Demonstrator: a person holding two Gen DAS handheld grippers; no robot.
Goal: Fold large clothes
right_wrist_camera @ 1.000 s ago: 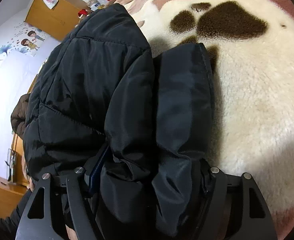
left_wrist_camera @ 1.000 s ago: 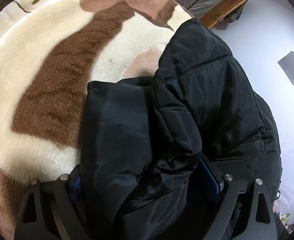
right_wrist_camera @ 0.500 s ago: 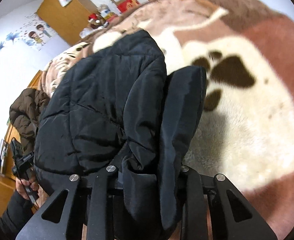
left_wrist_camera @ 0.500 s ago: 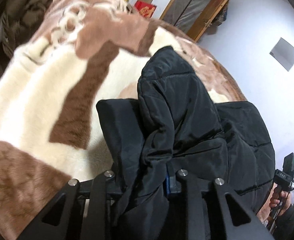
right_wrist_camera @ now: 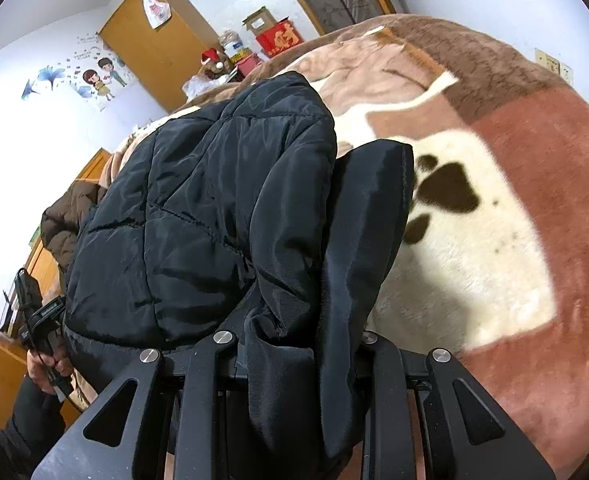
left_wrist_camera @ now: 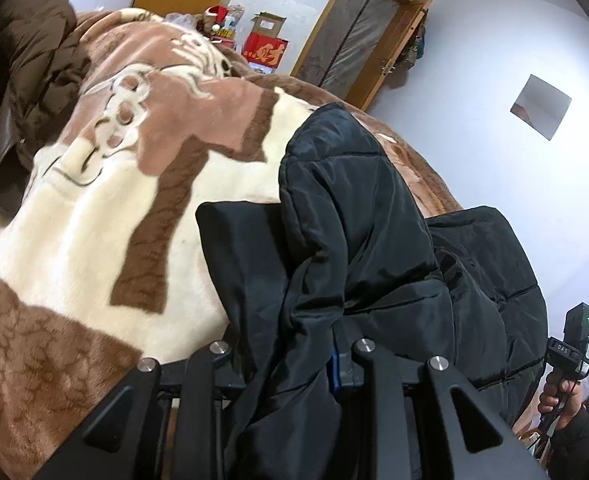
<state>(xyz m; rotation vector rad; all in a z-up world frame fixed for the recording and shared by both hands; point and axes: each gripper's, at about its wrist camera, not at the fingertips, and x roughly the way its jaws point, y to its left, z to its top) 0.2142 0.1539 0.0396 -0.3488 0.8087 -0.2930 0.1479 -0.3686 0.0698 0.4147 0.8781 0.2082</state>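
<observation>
Left gripper (left_wrist_camera: 290, 364) pinching black puffer jacket (left_wrist_camera: 358, 240) at its 6 o'clock edge, right gripper (right_wrist_camera: 294, 344) clamped on the same bunched fabric, jacket raised above plush brown-and-cream blanket (left_wrist_camera: 94, 220), brown coat (left_wrist_camera: 26, 80) at 10 o'clock

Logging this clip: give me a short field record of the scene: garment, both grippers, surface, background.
garment: black padded jacket, bunched and partly folded, raised off the bed at the gripped ends
left gripper: jaws closed on jacket fabric
right gripper: jaws closed on jacket fabric
surface: plush brown and cream blanket over a bed
other clothing: brown padded coat at the blanket's edge
background: red box, wooden door
</observation>
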